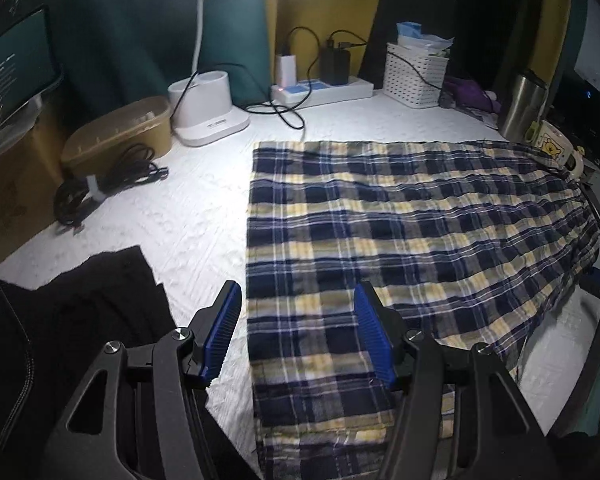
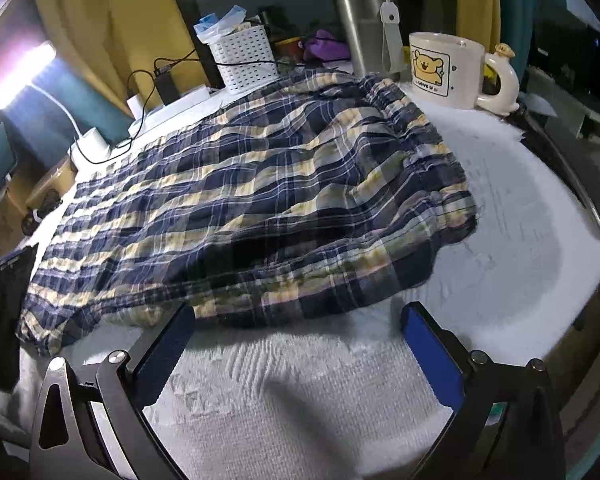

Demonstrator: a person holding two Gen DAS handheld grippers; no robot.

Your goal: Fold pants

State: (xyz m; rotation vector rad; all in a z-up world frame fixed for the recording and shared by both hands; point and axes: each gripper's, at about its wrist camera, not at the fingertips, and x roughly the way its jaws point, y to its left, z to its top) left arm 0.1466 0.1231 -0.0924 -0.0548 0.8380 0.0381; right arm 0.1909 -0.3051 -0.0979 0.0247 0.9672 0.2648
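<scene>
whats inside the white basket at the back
A blue and clear plastic bag pokes out of the white basket, and a black cable runs across its front. Anything lower is hidden by its walls.

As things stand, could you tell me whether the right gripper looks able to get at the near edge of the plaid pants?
Probably yes. The right gripper is open with nothing between its fingers, and the plaid pants lie just ahead of it on the white cover, with nothing in between.
</scene>
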